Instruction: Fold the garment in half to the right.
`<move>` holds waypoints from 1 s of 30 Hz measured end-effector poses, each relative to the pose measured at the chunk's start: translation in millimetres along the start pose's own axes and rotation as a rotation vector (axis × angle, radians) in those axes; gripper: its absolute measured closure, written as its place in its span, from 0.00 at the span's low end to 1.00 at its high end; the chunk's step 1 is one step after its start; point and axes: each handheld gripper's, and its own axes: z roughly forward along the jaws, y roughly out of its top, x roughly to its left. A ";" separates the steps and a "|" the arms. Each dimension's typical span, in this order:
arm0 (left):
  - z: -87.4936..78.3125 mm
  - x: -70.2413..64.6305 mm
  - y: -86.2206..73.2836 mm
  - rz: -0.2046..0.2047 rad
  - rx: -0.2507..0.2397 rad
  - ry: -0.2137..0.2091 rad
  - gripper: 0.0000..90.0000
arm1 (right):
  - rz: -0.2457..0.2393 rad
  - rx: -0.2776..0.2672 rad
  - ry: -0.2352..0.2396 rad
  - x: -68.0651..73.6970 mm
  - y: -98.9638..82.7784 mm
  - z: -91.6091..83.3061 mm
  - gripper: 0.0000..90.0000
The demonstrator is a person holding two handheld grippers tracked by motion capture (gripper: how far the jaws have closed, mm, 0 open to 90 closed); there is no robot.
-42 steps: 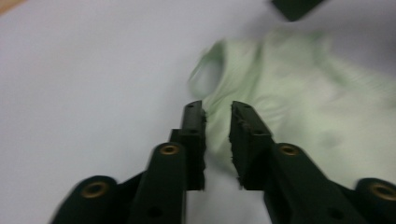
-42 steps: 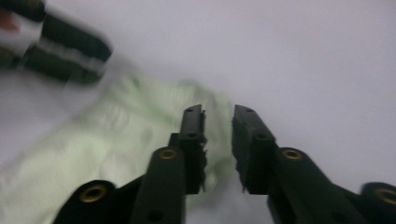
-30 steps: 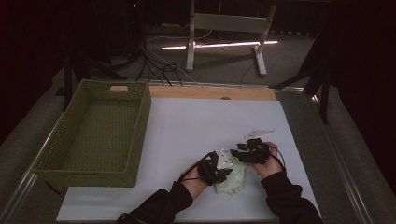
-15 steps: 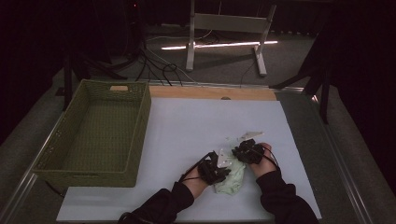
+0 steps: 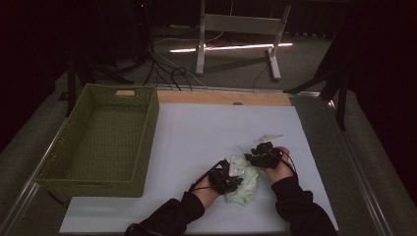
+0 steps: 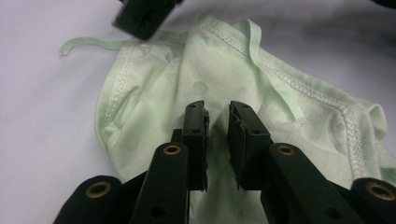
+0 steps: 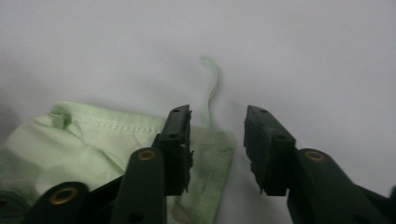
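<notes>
The bench point(image 5: 196, 132) has open white surface across its middle and far side. A green basket point(image 5: 98, 142) fills the left edge. Near the front edge lies a pale green cloth point(image 6: 261, 84). The left hand-held gripper point(image 6: 217, 116) pinches a fold of it; the right hand-held gripper point(image 7: 217, 126), jaws just reopened, straddles its corner without pressing.

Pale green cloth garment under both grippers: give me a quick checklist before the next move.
1. Left gripper pinching the pale green cloth garment: ok, a fold of fabric sits between nearly shut jaws.
2. Right gripper gripping: not ok, its jaws have just been opening, wide apart over the garment's corner.
3. Loose green tie string free of the jaws: ok.
4. Green woven basket ready to receive: ok.
5. Garment lying flat: not ok, bunched.
</notes>
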 end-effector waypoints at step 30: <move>-9.0 24.1 -2.7 -0.022 -0.023 0.103 0.64 | -0.087 -0.159 0.126 26.0 -13.7 -49.9 0.95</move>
